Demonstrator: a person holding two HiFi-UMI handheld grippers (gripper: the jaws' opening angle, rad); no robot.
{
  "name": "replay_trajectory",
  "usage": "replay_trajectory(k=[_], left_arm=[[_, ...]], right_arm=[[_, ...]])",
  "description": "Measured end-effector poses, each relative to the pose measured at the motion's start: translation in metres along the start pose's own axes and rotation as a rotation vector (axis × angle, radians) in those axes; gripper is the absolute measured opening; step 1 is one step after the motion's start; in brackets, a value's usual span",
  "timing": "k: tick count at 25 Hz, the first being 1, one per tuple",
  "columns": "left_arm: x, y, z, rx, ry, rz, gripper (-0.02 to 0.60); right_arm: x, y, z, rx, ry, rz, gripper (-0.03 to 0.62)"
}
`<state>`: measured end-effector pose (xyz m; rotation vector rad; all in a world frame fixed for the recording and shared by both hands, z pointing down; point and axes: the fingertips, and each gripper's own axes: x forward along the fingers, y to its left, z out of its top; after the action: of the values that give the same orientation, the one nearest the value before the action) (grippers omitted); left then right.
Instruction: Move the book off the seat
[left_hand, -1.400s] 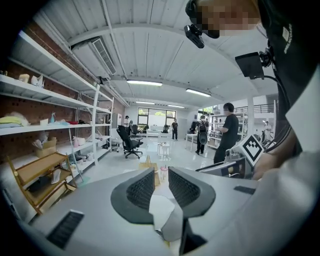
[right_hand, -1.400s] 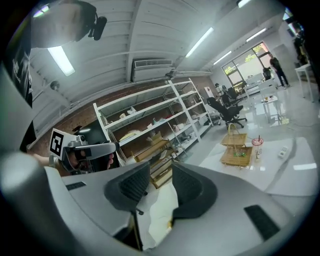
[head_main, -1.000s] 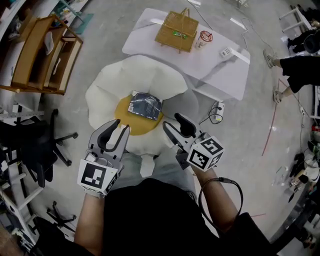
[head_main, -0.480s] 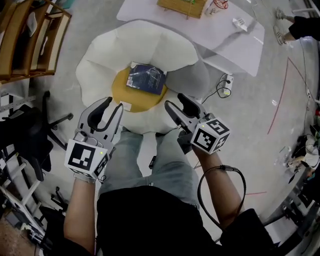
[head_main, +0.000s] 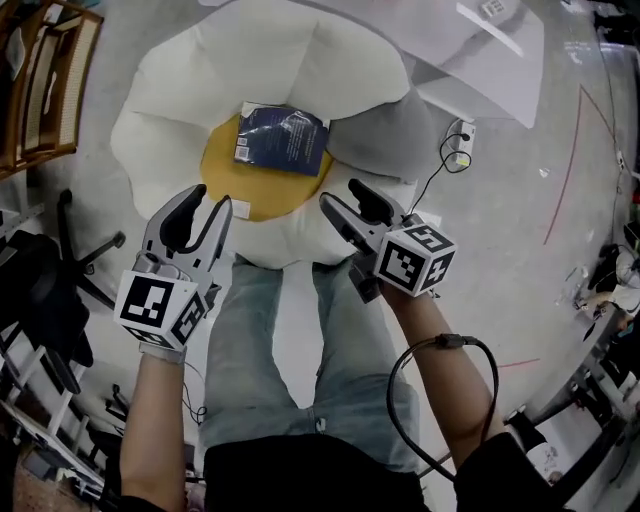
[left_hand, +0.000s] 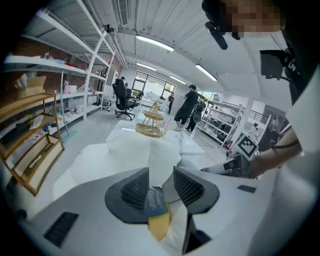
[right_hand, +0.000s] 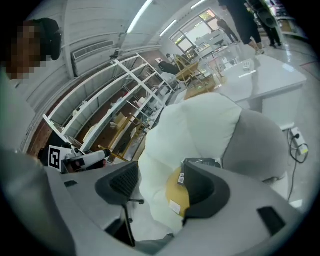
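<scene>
Blue book (head_main: 282, 140) x1 on 1 seat (head_main: 220, 182), L claw (head_main: 208, 199), R claw (head_main: 342, 194), both just opening, nothing between.

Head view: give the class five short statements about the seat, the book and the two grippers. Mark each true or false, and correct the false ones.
1. The book lies on the yellow centre of the white seat. True.
2. The left gripper is shut on the book. False: its jaws stand apart and have just been opening, short of the book, with nothing between them.
3. The right gripper is open and empty. True; its jaws have just been opening.
4. The book's cover is red. False: it is dark blue.
5. A basket stands on the seat. False: no basket is on the seat; the book lies there.
</scene>
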<state>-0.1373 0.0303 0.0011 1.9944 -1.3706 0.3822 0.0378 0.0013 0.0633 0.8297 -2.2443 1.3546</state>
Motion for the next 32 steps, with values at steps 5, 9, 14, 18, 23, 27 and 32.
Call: replay_trajectory(k=[5,9,14,18,23,27,32], left_arm=[[0.045,0.028,-0.058,-0.02,0.037,-0.01,0.153],[0.075,0.044,-0.1,-0.008,0.094,-0.034,0.174],[0.11,0.062,-0.148,-0.027,0.173,-0.045,0.207],[0.13,0.08,-0.178,-0.052,0.198,-0.038,0.21],[0.152,0.108,-0.209,-0.083,0.216,-0.029,0.21],[0.171,0.133,-0.233,-0.104,0.223,-0.014,0.211],[0.198,0.155,-0.26,-0.099,0.235,-0.023,0.212]], right_arm=[[0.045,-0.048,-0.041,0.011,0.028,-0.032,0.282],[0.07,-0.084,-0.064,0.029,0.049,-0.056,0.282],[0.095,-0.126,-0.087,0.064,0.072,-0.076,0.288],[0.112,-0.152,-0.108,0.084,0.082,-0.103,0.293],[0.133,-0.18,-0.128,0.115,0.08,-0.141,0.302],[0.152,-0.205,-0.141,0.145,0.068,-0.157,0.316],[0.167,-0.234,-0.158,0.145,0.06,-0.173,0.319]])
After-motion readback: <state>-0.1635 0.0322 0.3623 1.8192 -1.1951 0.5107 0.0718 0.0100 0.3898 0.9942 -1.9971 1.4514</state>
